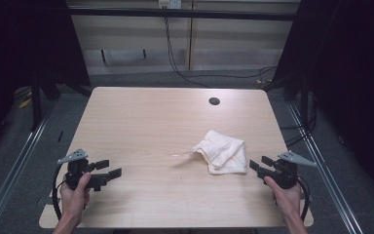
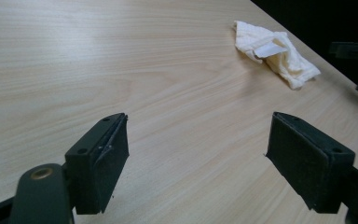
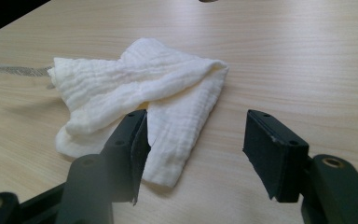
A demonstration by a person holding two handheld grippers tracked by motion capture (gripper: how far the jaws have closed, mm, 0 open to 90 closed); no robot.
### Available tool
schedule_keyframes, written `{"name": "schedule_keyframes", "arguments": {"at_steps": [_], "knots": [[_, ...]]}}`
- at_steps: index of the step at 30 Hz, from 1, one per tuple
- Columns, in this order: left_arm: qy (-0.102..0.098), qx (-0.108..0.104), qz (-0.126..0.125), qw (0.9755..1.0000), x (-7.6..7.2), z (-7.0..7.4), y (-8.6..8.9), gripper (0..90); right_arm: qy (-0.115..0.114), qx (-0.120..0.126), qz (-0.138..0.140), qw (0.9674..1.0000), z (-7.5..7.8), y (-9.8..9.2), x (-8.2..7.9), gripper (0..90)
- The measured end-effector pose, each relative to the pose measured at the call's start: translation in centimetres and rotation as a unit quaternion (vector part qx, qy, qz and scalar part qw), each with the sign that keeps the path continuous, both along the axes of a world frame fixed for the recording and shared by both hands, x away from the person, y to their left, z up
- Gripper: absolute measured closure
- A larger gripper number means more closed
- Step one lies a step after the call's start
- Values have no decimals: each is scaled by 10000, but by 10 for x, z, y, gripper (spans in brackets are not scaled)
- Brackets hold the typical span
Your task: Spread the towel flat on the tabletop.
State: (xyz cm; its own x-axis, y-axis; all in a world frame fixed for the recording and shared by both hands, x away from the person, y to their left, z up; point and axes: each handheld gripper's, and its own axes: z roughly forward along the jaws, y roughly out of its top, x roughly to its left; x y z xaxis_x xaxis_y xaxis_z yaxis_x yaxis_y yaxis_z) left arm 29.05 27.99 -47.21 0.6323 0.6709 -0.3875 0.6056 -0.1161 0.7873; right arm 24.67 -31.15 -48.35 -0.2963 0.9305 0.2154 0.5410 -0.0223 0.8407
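— Where on the desk (image 1: 141, 122), relative to the cable hole (image 1: 214, 101)?
— White muslin cloth (image 1: 221, 152), crumpled and loosely folded, lying nearer the person than the hole and slightly toward the right edge. Flat on the wood, touched by nothing.

— Nearer which hand?
— Right gripper (image 1: 259, 165), clearly. Parked just beside the cloth's right edge, jaws aimed at it. Left gripper (image 1: 108, 170) well apart, across a bare stretch of desk from the cloth.

— Long axis?
— Seen from above, running from the upper left corner down toward the lower right, slanting away from the hole. A thin thread or strip trailing off the left corner.

— From the right gripper view?
— Cloth (image 3: 144, 100) straight ahead and a touch left of centre. Near corner hanging between the jaws' line and the left jaw, partly hidden behind that jaw. No contact visible.

— State of the jaws?
— Right: spread, nothing pinched, only desk and cloth corner beyond. Left (image 2: 198, 161): spread wide as well, bare wood between, cloth (image 2: 275, 51) far off at upper right.

— Judgement for the coming move?
— Probably a short push forward and down by the right gripper, shifted slightly left to bring the near corner between the jaws.
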Motion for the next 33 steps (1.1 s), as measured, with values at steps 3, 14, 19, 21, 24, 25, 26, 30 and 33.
{"name": "schedule_keyframes", "arguments": {"at_steps": [3,14,19,21,24,25,26,30,33], "knots": [[1,-20,-24,10000,0,0,0,203,43,-46,49,10000,0,1,0,427],[23,118,-80,9999,-2,-2,-4,203,270,-89,561,9980,15,17,11,318],[-15,63,-54,10000,-5,1,-3,203,329,-140,880,9955,26,35,31,251],[2,41,-45,10000,-3,0,-3,203,361,-221,987,9942,31,45,39,275],[54,63,-42,10000,-1,-2,-4,203,520,-504,1074,9916,28,60,56,273],[54,63,-42,10000,-1,-2,-4,203,520,-504,1074,9916,28,60,56,273],[98,99,-28,9999,-1,-2,-4,204,693,-511,1159,9895,21,67,67,232],[71,85,-20,9999,-1,-1,-2,204,877,-545,1203,9874,4,74,84,172],[64,108,-8,9999,-1,-1,-2,204,972,-335,1220,9872,-4,76,93,175]]}}
